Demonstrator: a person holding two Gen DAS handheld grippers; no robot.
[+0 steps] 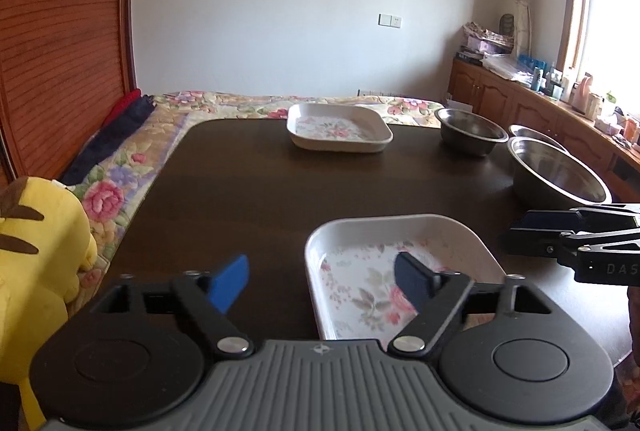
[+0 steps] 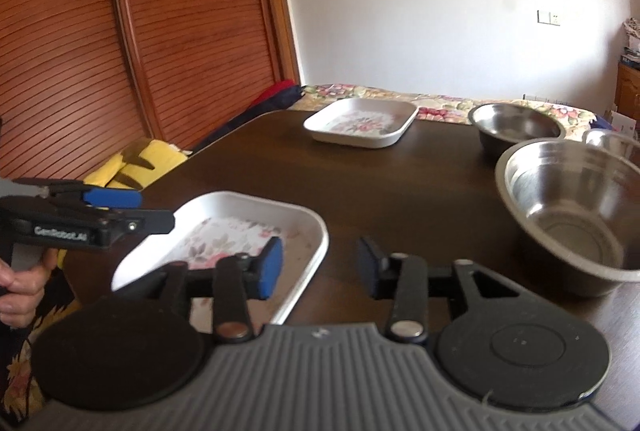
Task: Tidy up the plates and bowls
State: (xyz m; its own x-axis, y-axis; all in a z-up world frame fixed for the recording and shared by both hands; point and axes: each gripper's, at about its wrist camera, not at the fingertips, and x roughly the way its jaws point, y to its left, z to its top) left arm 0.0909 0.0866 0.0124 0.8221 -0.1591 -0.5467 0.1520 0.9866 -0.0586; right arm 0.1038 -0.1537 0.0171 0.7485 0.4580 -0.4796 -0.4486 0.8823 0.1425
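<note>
On dark table (image 1: 248,191), floral plates, steel bowls, beside quilted bed (image 1: 168,119)

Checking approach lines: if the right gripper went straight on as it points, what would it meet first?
Probably bare table: the right gripper points between the near floral plate and the large steel bowl; depth is unclear.

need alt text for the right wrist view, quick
The open right gripper hovers over a dark table, its jaws straddling the rim of a near floral square plate. Right sits a large steel bowl; a second floral plate lies farther back.
</note>
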